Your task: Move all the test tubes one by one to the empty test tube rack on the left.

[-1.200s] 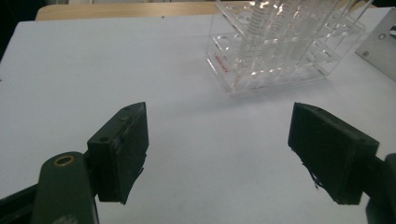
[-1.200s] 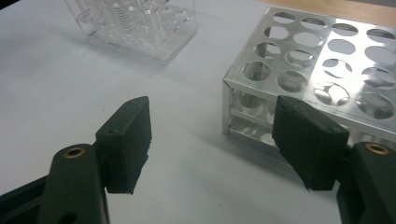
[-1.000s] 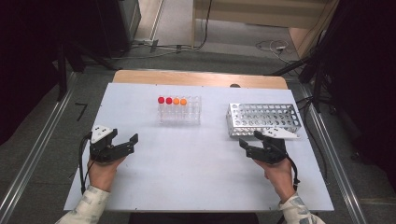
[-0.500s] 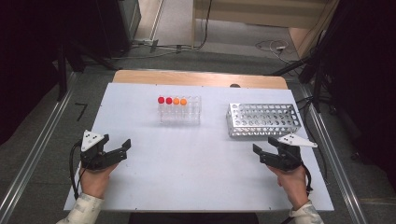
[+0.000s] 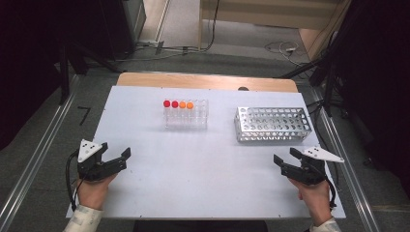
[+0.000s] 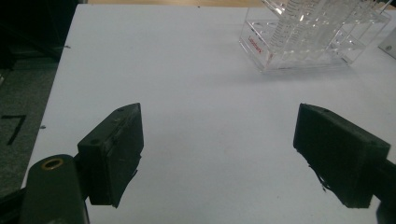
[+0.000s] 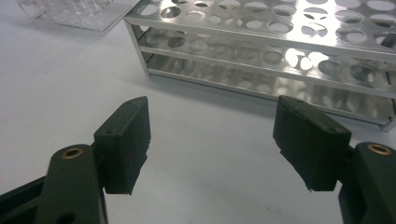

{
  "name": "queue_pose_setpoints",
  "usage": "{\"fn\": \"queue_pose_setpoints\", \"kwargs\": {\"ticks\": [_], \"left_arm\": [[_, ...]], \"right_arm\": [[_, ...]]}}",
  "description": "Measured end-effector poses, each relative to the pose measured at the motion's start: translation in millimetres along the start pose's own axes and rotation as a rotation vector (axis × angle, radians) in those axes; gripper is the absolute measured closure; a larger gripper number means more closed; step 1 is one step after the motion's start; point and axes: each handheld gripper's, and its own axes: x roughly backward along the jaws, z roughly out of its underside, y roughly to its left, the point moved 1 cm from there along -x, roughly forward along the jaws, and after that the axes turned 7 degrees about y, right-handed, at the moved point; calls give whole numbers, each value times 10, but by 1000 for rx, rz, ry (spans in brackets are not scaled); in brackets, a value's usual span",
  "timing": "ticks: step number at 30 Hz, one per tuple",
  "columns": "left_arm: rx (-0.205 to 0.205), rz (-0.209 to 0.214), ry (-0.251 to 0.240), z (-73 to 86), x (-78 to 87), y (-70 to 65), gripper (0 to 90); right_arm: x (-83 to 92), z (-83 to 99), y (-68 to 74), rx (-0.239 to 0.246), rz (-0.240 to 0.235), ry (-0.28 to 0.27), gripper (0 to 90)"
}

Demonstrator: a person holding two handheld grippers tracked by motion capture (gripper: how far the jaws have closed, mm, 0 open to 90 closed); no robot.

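In the left gripper view the clear plastic tube rack (image 6: 314, 39) was cut off at the upper edge, so the tube caps went unseen there; its tubes read as pale ribbed blurs, hard to count; in the right gripper view a corner of that rack (image 7: 70, 11) showed at the top left, cropped, and the perforated silver metal rack (image 7: 299, 51) ran off the right and top edges. From the high view the four capped tubes, two red (image 5: 170, 104) and two orange (image 5: 186, 105), stood in a row in the clear rack (image 5: 186, 116), though their bodies were too small to make out.

The left gripper (image 5: 115, 155) lay low near the table's near left part, held from behind by the person's left hand (image 5: 94, 191), jaws pointing forward and inward toward the clear rack, which stood well ahead of it and to its right; the jaws stood wide apart with nothing between them (bare white tabletop (image 6: 210, 93) showed in the gap). The right gripper (image 5: 286, 157) sat near the table's near right part in the right hand (image 5: 314, 198), jaws likewise spread and empty; the metal rack (image 5: 273, 124) stood close ahead of it, apart from the jaws.
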Motion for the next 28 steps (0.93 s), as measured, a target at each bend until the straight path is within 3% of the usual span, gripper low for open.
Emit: {"fn": "queue_pose_setpoints", "kwargs": {"ticks": [19,28], "left_arm": [[27,-44,1,141,157,176,166],[57,-70,23,223,143,287,165]], "right_arm": [[268,308,-359,-92,68,-9,259],[349,462,-564,-147,122,-3,258]]}}
